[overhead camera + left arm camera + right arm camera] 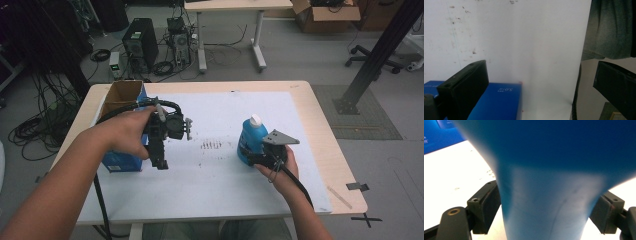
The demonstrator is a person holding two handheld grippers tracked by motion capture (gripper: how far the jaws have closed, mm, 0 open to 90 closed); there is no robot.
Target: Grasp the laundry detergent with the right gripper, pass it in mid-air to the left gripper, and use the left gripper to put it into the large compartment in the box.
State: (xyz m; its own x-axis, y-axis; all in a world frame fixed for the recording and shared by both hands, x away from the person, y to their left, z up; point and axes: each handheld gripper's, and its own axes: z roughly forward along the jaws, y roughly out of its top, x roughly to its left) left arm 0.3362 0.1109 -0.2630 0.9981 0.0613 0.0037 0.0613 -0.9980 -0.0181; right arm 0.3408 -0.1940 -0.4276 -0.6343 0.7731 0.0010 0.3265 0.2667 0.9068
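Note:
A blue bottle (251,137) with a white cap stands upright on the white mat (215,175), right of centre. My right gripper (248,157) reaches it from the near side. In the right gripper view the bottle's body (549,182) sits between the two jaws, and both pads (487,205) touch its sides. My left gripper (159,161) hangs over the left part of the mat, pointing down, beside a blue box (121,163). Its jaws stand wide apart in the left gripper view (539,82), with only the mat and the box corner (499,100) beneath them.
The blue box has an open cardboard top (123,93) at the table's left edge. Small dark marks (211,145) dot the mat's middle. Beyond the table, computer towers (140,42), cables and a second desk (235,6) stand on the floor. A black post (375,55) rises at the right.

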